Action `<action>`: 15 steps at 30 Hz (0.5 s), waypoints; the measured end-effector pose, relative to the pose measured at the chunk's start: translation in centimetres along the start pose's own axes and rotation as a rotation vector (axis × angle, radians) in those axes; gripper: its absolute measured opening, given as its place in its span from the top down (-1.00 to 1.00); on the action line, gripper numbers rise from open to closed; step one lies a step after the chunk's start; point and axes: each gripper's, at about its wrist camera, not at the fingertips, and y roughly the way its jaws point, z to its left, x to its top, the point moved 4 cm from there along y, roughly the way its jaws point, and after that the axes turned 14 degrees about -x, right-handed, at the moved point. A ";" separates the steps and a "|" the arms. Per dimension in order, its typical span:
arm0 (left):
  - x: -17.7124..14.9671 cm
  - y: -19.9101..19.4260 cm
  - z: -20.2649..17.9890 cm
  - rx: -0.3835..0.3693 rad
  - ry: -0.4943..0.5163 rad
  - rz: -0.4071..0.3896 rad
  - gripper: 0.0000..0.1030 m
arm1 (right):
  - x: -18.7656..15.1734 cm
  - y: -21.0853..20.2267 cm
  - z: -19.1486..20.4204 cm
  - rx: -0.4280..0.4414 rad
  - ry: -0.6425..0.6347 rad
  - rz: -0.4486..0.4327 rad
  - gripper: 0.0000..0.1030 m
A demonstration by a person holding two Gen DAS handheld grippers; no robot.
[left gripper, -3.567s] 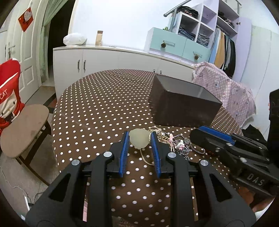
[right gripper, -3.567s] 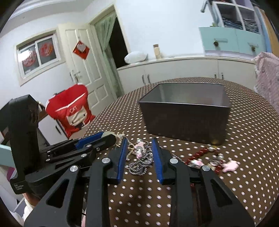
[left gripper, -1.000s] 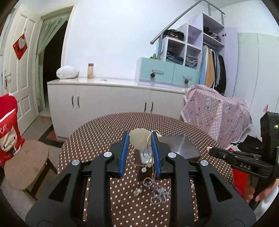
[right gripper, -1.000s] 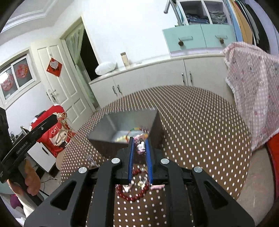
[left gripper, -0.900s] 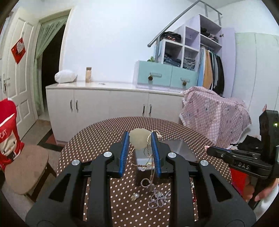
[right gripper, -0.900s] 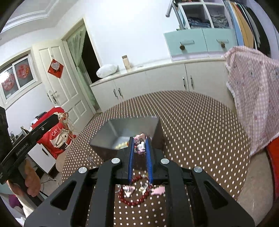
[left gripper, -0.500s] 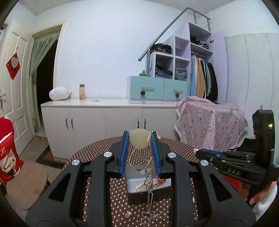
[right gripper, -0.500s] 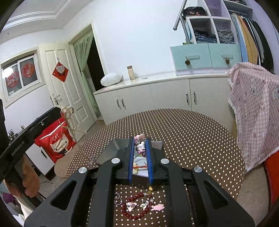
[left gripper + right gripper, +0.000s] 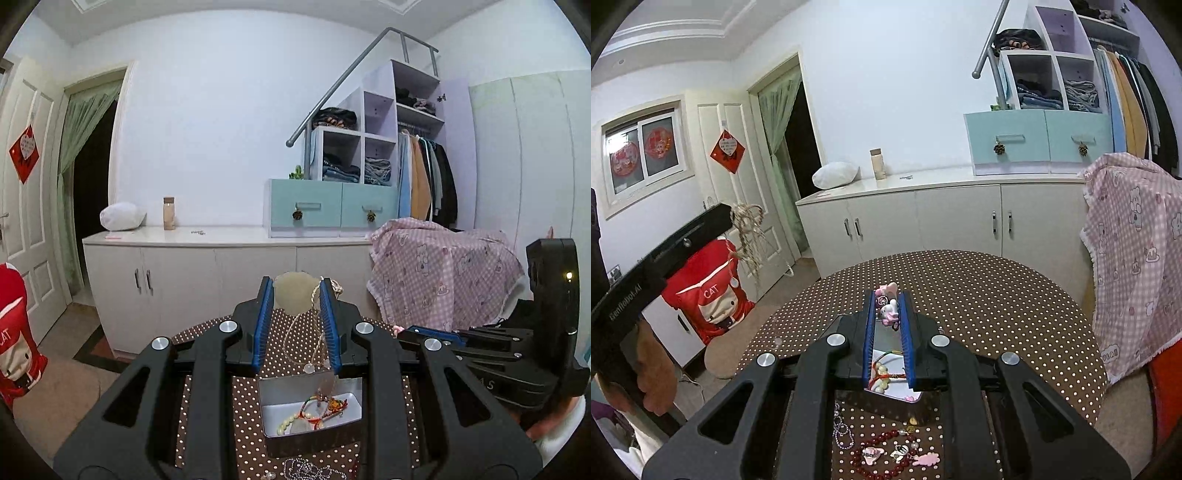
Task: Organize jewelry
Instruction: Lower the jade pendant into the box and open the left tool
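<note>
The round polka-dot table (image 9: pixel 997 295) carries a dark metal box (image 9: pixel 314 441) that already holds beaded bracelets (image 9: pixel 314 410), with a red bead bracelet (image 9: pixel 886 458) and silver chain (image 9: pixel 840 430) loose on the cloth at the box's 6 o'clock. The left gripper (image 9: pixel 297 295) is clamped on a pale shell-pendant necklace (image 9: pixel 295 295) whose cord hangs above the box. The right gripper (image 9: pixel 887 302), nearly closed, pinches a pink cat-charm piece (image 9: pixel 888 306), also above the box.

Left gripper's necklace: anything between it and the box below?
Nothing visible. The necklace hangs from the left gripper straight above the open box; only jewelry already lies inside, and the right gripper holds its charm piece apart.
</note>
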 end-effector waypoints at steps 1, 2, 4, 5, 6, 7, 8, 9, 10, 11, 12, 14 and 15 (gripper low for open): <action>-0.2 0.2 0.1 0.000 -0.003 0.007 0.50 | -0.1 0.3 0.0 0.002 0.000 0.008 0.78; -0.4 0.5 0.2 -0.001 -0.008 0.018 0.50 | -0.3 0.6 0.0 0.003 0.001 0.018 0.78; -1.3 1.3 0.7 -0.003 -0.024 0.049 0.50 | -0.7 1.3 0.2 0.003 0.000 0.040 0.78; -1.6 1.6 0.9 -0.005 -0.032 0.060 0.50 | -0.9 1.7 0.2 0.004 -0.001 0.054 0.78; -2.1 2.1 1.2 -0.007 -0.048 0.079 0.50 | -1.1 2.2 0.3 0.006 -0.002 0.067 0.78; -2.4 2.3 1.4 -0.009 -0.060 0.092 0.50 | -1.2 2.4 0.4 0.006 -0.001 0.076 0.78; -2.9 2.7 1.7 -0.015 -0.078 0.110 0.50 | -1.4 2.7 0.4 0.006 -0.001 0.083 0.78; -3.3 3.1 1.9 -0.023 -0.093 0.126 0.50 | -1.5 3.0 0.4 0.008 0.000 0.092 0.78; -3.6 3.4 1.8 -0.027 -0.099 0.134 0.50 | -1.5 3.2 0.4 0.009 0.002 0.099 0.78; -3.8 3.6 1.8 -0.027 -0.101 0.141 0.49 | -1.6 3.4 0.4 0.010 0.002 0.104 0.78; -4.1 3.8 1.9 -0.027 -0.100 0.149 0.48 | -1.6 3.5 0.4 0.014 0.000 0.108 0.78; -4.4 4.1 1.8 -0.043 -0.097 0.159 0.43 | -1.8 3.5 0.5 0.022 -0.008 0.112 0.75; -4.6 4.2 1.8 -0.050 -0.097 0.171 0.33 | -1.9 3.5 0.5 0.022 -0.010 0.115 0.74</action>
